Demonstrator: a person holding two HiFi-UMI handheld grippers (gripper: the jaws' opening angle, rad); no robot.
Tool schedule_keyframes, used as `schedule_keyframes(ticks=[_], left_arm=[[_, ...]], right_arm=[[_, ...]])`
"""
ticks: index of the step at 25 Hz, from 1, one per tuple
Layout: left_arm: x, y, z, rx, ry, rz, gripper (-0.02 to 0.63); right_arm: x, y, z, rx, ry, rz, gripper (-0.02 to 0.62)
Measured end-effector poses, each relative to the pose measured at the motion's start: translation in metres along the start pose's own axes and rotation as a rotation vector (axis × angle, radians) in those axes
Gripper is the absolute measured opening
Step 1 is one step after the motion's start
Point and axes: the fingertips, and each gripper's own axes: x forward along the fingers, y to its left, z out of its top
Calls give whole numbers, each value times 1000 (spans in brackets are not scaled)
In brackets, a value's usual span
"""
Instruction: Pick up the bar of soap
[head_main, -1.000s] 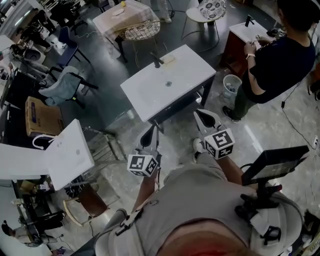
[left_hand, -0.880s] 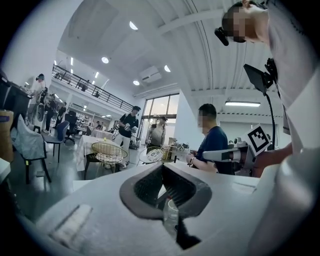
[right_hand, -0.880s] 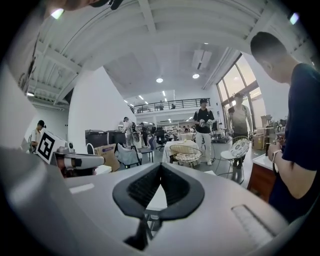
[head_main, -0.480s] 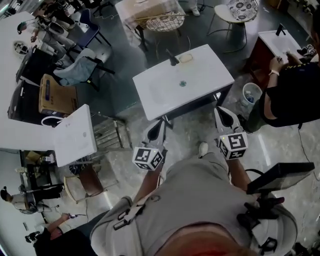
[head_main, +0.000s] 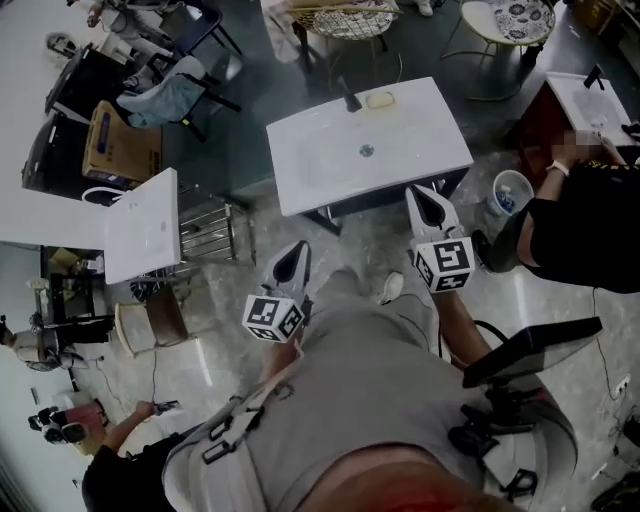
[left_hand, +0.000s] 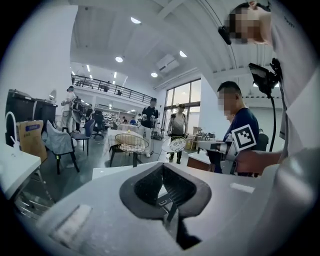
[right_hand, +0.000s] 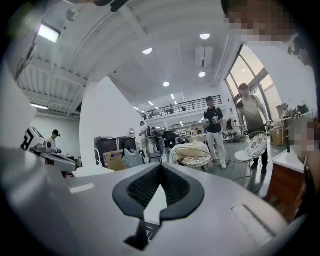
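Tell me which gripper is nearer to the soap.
Right. The right gripper is by the near edge of the sink, below-right of the soap in the head view. The left gripper is farther away, short of the sink, toward its left.

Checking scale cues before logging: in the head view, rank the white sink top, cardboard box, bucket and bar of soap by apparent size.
Largest to smallest:
1. white sink top
2. cardboard box
3. bucket
4. bar of soap
The gaps are clear, with no near ties.
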Motion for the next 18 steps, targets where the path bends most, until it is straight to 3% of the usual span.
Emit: schedule_keyframes(ticks=[5,9,18], left_arm=[[-6,16,13,29,-2,63,0],[-1,24,42,69,-40,90,0],[55,-50,61,191,-101,-127,0]], right_arm=[[16,6,-17,-48,-29,58,5],[3,-8,-31,-23,-29,18,5],[-45,-64,-33,3,-76,-115,5]])
